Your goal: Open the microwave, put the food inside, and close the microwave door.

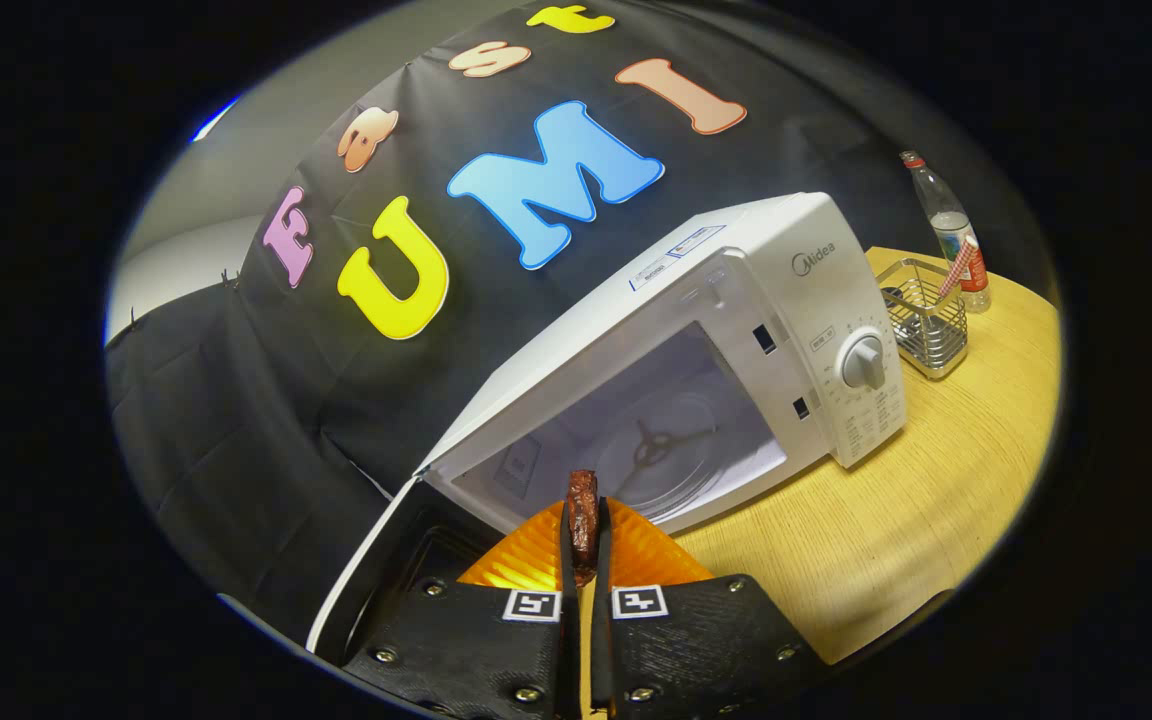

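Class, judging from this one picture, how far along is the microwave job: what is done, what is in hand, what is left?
Done: the microwave door hangs open. In hand: the gripper is shut on a brown piece of food, above an orange plate, just before the opening. Left: set the food on the glass turntable, then close the door.

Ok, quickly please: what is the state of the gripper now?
Gripper: shut on the rim of the orange plate with food, just ahead of the open microwave.
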